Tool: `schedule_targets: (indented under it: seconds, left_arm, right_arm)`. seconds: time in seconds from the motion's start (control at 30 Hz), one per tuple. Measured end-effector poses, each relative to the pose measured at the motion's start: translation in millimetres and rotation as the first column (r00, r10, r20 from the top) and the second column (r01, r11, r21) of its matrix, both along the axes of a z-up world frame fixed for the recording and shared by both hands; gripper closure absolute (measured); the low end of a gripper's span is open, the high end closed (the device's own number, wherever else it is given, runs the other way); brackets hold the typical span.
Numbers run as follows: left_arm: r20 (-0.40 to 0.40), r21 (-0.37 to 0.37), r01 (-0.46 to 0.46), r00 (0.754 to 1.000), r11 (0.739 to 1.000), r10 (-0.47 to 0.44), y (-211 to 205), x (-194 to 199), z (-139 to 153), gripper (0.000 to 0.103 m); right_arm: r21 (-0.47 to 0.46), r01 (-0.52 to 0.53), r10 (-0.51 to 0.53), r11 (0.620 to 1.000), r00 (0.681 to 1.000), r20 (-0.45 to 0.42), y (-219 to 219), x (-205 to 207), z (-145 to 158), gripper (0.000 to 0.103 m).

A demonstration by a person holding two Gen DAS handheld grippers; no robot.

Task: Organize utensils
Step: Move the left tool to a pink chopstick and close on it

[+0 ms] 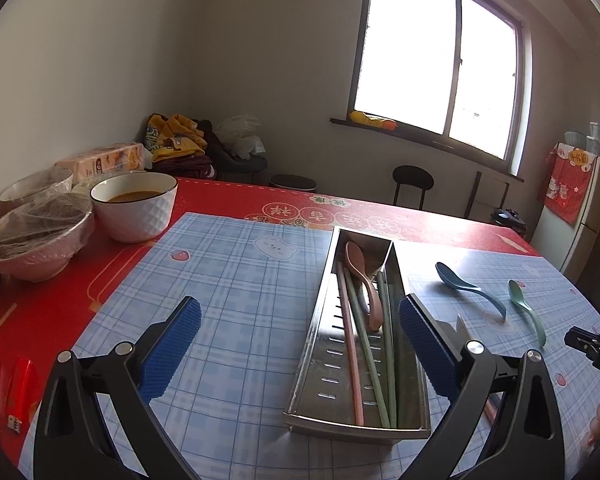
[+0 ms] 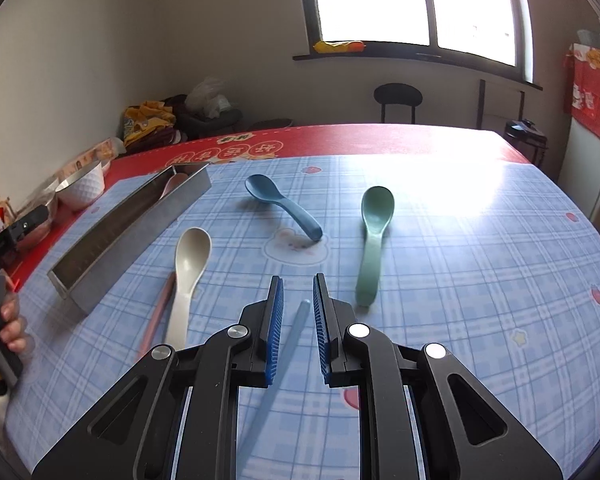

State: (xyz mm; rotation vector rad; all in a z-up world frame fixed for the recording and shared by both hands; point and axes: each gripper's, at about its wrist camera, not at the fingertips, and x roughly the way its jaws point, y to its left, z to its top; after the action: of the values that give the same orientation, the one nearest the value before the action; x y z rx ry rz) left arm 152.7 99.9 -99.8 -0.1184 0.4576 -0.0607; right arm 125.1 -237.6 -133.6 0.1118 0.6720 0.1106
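1. Left wrist view: your left gripper (image 1: 300, 344) has its jaws spread wide with nothing between the pads; it hangs over the blue plaid mat (image 1: 228, 280).
2. The steel utensil tray (image 1: 328, 308) lies lengthwise just ahead, its right wall partly hidden behind your right-hand blue pad. Inside: a pink spoon (image 1: 364, 280), a pink chopstick (image 1: 350, 344) and green chopsticks (image 1: 370, 356); how many green ones, hard to tell.
3. Right of the tray, a blue spoon (image 1: 470, 288) and a green spoon (image 1: 528, 312) lie on the mat, apart. Your right gripper (image 1: 592, 348) is cut off at the frame edge.
4. Left edge: white bowl (image 1: 134, 208) of orange liquid, plus wrapped bowls, contents unclear.
5. Right wrist view: your right gripper (image 2: 298, 300) has jaws narrow, a slim gap. A pale blue chopstick (image 2: 288, 344) lies on the mat between them; its lower end is lost under the gripper body, and contact with the pads isn't clear.
6. A white spoon (image 2: 186, 276) lies beside a pink chopstick (image 2: 156, 320), partly covered. The tray sits at left.
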Motion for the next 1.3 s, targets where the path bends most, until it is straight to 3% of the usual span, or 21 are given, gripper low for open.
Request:
schedule_targets:
  seconds: [0.27, 0.57, 0.9, 1.03, 1.3]
  left_arm:
    - [-0.070, 0.010, 0.044, 0.997, 0.999, -0.044, -34.4, -23.2, -0.3, 0.014]
    - [-0.131, 0.059, 0.168, 0.979, 0.984, -0.159, -89.4, -42.4, -2.8, 0.038]
    - [-0.267, 0.057, 0.310, 0.921, 0.949, -0.285, -149.0, -38.0, -30.3, 0.062]
    - [-0.334, 0.070, 0.347, 0.891, 0.935, -0.306, -169.4, -31.7, -45.0, 0.083]
    - [-0.408, 0.080, 0.351, 0.866, 0.933, -0.290, -181.7, -22.2, -61.0, 0.085]
  right_arm:
    - [0.020, -0.001, 0.001, 1.000, 1.000, -0.007, -7.5, -1.8, -7.1, 0.087]
    - [0.070, -0.003, 0.004, 0.998, 1.000, -0.020, -14.4, -0.4, -9.6, 0.087]
    - [0.119, 0.004, 0.002, 0.993, 0.999, -0.052, -20.5, 3.9, -15.2, 0.087]
    - [0.153, 0.004, 0.003, 0.988, 0.999, -0.042, -25.6, 2.4, -15.3, 0.087]
    - [0.160, -0.011, 0.016, 0.987, 0.999, -0.029, -25.4, 1.0, -13.7, 0.087]
